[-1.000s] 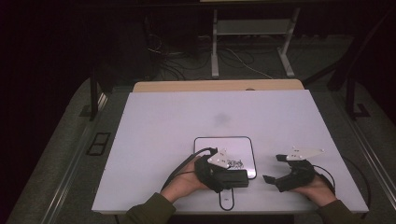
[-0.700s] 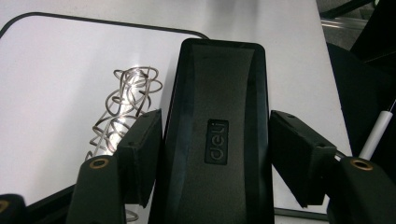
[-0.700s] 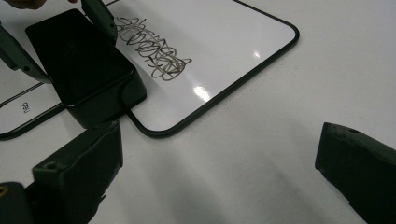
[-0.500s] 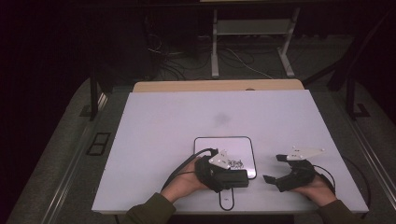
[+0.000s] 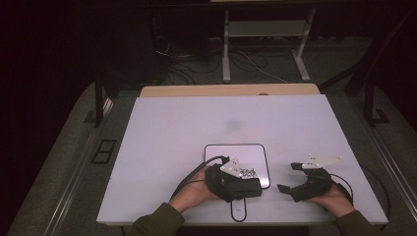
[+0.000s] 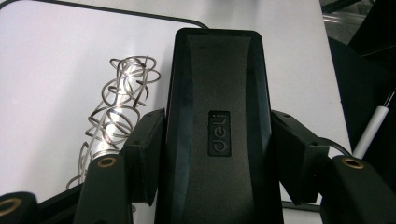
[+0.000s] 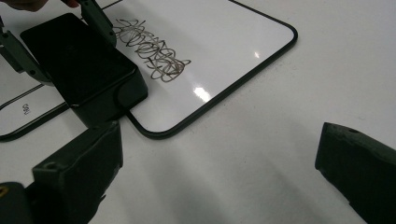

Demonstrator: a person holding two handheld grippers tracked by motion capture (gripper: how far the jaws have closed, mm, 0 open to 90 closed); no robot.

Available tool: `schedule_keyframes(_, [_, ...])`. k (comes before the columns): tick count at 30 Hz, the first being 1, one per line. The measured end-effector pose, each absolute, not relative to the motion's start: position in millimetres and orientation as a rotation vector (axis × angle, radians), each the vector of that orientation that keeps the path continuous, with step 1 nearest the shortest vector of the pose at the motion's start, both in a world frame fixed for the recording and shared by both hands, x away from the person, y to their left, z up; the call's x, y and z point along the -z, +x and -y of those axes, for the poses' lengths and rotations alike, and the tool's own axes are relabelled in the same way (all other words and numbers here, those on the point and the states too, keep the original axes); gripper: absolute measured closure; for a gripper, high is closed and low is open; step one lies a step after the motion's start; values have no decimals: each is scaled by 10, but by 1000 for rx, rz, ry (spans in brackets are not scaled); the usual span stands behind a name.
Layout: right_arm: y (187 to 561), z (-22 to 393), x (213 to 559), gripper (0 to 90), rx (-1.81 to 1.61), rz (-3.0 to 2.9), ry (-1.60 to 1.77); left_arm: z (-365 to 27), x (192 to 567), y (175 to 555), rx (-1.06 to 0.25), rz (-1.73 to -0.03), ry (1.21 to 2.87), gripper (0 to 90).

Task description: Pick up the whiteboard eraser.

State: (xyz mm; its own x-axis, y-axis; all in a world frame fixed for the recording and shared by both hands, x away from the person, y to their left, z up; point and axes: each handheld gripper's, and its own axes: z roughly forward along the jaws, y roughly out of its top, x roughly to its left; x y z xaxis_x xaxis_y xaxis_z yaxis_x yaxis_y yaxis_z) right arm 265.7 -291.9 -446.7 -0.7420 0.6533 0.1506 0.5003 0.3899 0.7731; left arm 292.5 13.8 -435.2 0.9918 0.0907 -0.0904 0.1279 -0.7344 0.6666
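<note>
Black eraser [image 6: 217,70], held at the near right corner of a small whiteboard [image 5: 236,145], low over the board's rim and the counter [image 5: 196,123]. Clamped across its width by the left gripper [image 6: 217,123]: jaws just closed in, pads now pressed on both long sides. Long axis in line with that gripper, pointing away from the left hand [image 5: 194,191], toward the right in the high view. Bears a small raised brand badge on its top face.

Just beside the eraser, on its left flank in the left gripper view: the scribble [image 6: 119,107], a tangle of dark loops on the white surface, close to the eraser but seemingly not touched by it. In the high view, one step farther from the person than the eraser. Probably calls for a sideways sweep onto the board, broadside to the eraser's long axis. Clearly the left hand's job, being the nearer one.

Right gripper [image 5: 287,178] off the board, well to the right, low by the counter in the right hand [image 5: 337,199]; jaws spread wide, nothing between them.

Hard to make out: the eraser's underside, hidden, so contact with the board not certain; the near part of the scribble, cut off behind the left jaw; a small outlined shape [image 5: 238,211] at the counter's near edge with a label too small to read; dark room beyond the counter.
</note>
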Motion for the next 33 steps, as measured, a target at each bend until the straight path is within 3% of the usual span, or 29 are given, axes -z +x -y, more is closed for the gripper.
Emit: schedule_keyframes(33, [2654, 2949, 4463, 0, -1291, -2454, 1039, -214, 4122, 2963, 54, -239, 2353, 396])
